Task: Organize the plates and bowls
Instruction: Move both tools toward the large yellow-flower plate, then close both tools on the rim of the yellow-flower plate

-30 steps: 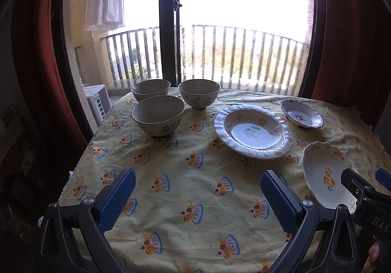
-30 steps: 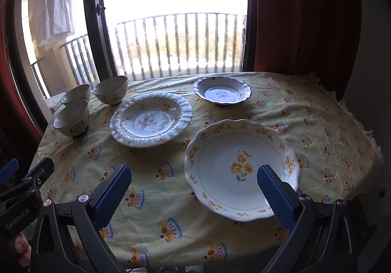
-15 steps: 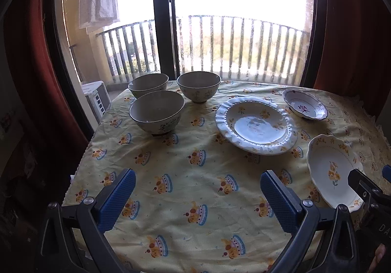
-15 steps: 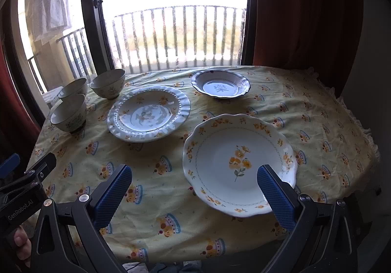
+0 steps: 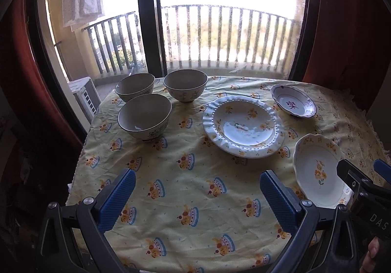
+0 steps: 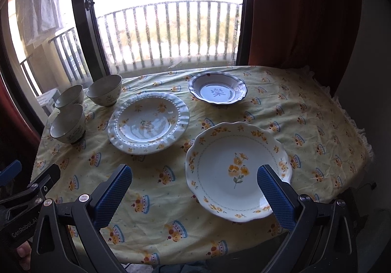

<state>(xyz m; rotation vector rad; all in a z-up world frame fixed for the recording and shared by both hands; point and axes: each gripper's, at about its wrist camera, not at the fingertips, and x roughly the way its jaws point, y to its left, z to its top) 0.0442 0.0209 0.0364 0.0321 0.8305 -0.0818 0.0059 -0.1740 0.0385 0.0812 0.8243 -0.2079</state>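
**Blue pads spread, nothing gripped**

Blue-padded and spread wide, my left gripper (image 5: 197, 193) hovers over bare yellow tablecloth (image 5: 195, 175) at the near edge, holding nothing. My right gripper (image 6: 194, 189) is equally wide apart and empty, its right pad over the near rim of the scalloped flower plate (image 6: 237, 169). Beyond, at mid-table, I see the ridged plate (image 6: 147, 122), and farther right the blue-rimmed dish (image 6: 217, 92). Three bowls cluster at the far left: the nearest bowl (image 5: 144, 115), the left far bowl (image 5: 135, 87) and the right far bowl (image 5: 185, 85).
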